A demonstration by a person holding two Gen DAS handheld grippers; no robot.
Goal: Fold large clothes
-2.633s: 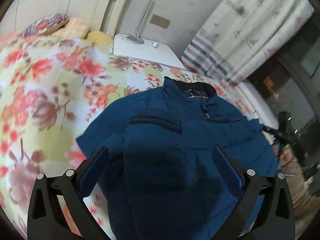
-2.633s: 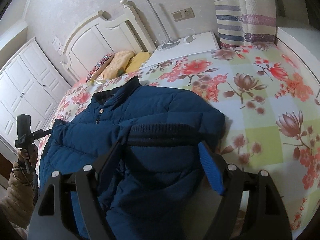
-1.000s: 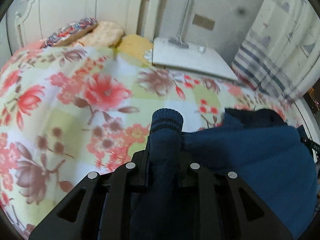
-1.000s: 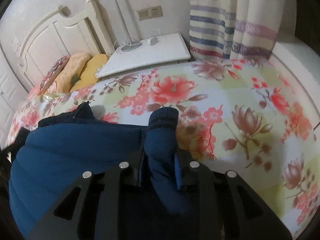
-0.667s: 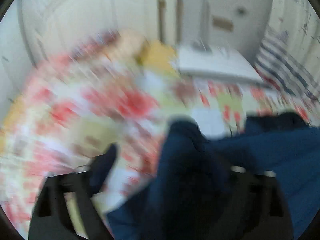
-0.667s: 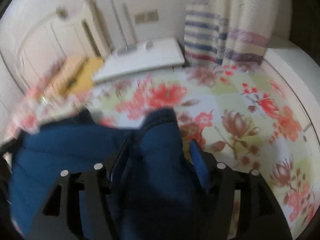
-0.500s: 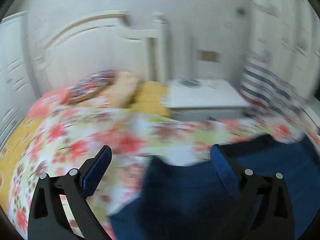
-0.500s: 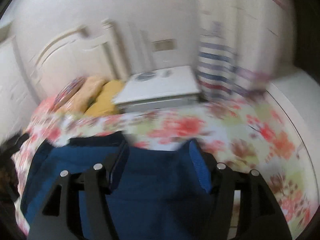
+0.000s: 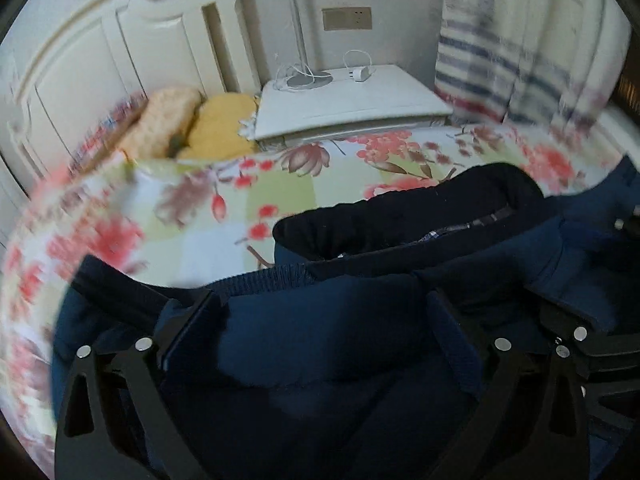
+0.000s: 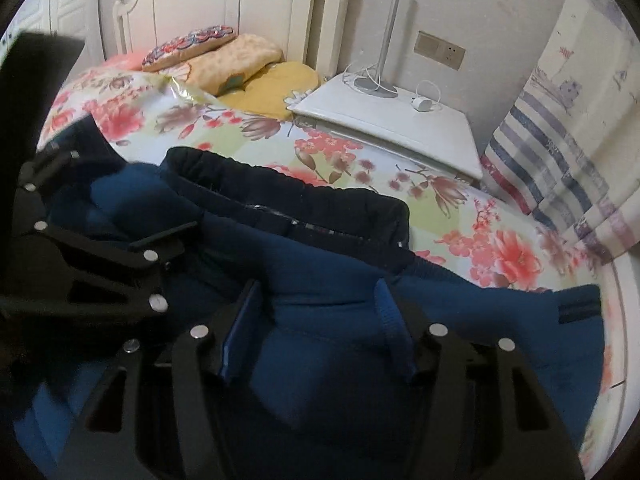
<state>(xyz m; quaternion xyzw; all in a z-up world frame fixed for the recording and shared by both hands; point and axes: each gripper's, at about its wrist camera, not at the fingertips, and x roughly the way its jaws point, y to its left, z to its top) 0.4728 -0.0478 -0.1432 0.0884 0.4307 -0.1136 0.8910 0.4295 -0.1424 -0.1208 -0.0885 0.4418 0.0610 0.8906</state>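
The blue padded jacket [image 10: 340,360] lay on the floral bedspread [image 10: 440,208], collar far. Both the left gripper [image 9: 320,332] and right gripper [image 10: 316,316] hovered spread wide, holding nothing. It looked soft, bulky, springy; best pinched at hem or cuffs.

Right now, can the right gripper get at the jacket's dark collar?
Probably yes. The right gripper is open over the blue jacket, and the collar lies just ahead with nothing between; the left gripper sits off to the side.
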